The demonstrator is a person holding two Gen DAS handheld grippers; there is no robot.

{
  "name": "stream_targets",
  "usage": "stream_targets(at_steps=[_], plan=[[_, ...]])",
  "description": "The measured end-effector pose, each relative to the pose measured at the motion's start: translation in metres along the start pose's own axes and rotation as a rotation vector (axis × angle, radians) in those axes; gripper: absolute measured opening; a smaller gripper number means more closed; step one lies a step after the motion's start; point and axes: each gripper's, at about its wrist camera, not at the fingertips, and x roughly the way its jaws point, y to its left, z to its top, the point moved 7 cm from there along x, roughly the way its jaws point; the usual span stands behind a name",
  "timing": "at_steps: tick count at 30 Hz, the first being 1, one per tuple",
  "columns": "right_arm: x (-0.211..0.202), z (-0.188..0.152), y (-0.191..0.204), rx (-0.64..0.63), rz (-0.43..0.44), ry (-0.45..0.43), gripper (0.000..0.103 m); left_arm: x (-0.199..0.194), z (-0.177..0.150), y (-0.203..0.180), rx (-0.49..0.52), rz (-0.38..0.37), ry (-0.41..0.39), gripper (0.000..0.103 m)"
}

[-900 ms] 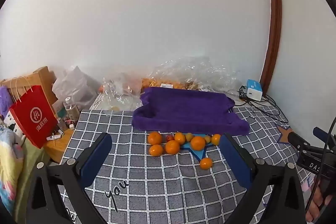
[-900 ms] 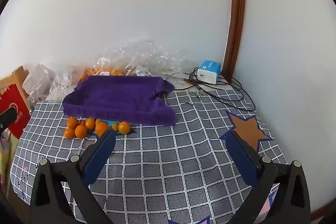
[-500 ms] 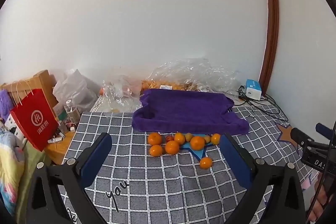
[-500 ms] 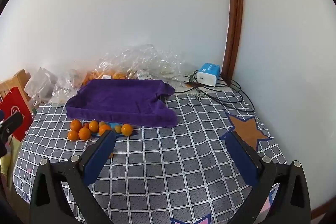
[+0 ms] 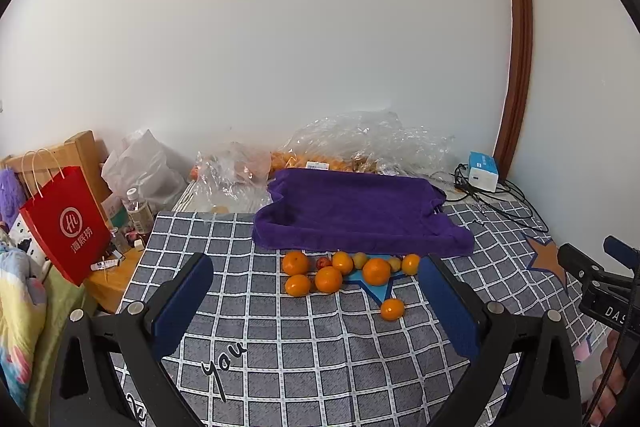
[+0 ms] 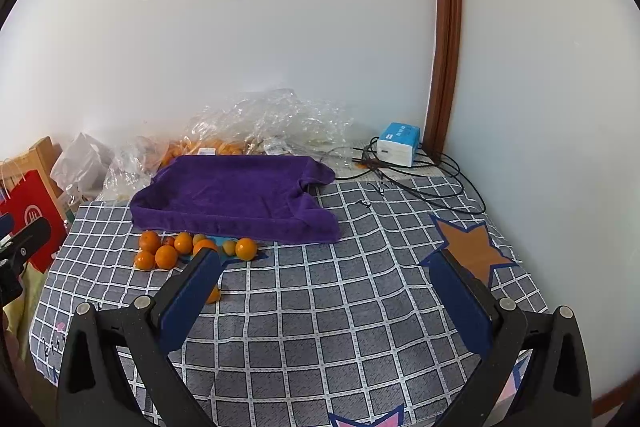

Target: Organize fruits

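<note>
While both my left hand-held gripper (image 5: 316, 301) and right hand-held gripper (image 6: 328, 295) hang wide open and empty, the oranges (image 5: 328, 279) sit by the purple cloth (image 5: 360, 215) on the bed, so I think I must reach down and grab one.

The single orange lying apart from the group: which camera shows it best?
The left wrist view: the lone orange lies fully visible on the checked cloth. In the right wrist view, the right tool's finger hides most of it.
</note>
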Motion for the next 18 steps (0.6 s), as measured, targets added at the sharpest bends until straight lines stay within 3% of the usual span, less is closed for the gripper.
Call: stream_targets(at_steps=[18], plan=[[0.0004, -0.0022, 0.0098, -0.01, 0.006, -0.002, 0.103, -0.0011, 0.0003, 0.0001, -0.002, -0.006, 0.0, 0.103]])
